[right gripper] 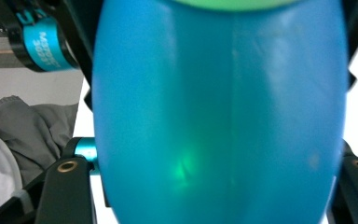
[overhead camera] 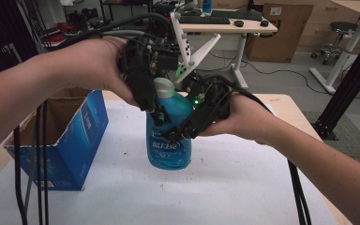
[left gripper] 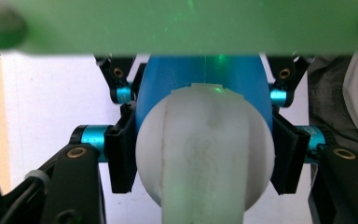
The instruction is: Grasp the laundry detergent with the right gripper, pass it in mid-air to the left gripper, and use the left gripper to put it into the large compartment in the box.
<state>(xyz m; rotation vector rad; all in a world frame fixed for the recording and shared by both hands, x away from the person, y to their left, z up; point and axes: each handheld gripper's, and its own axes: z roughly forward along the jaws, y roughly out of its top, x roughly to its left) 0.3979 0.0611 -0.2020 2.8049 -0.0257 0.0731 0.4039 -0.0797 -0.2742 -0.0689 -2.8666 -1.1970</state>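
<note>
Bottle (overhead camera: 169,140) stands upright on the worktop (overhead camera: 243,187); left gripper (overhead camera: 157,115) clamps its neck below the white cap (left gripper: 205,149), right gripper (overhead camera: 178,133) straddles its body, jaws loosened.

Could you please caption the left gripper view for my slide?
Left gripper clamps the white cap of a blue bottle.

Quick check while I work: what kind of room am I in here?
Most likely an office or lab workspace. Behind the white table stands a desk with a keyboard, plus a stool and a cardboard box on the floor.
</note>
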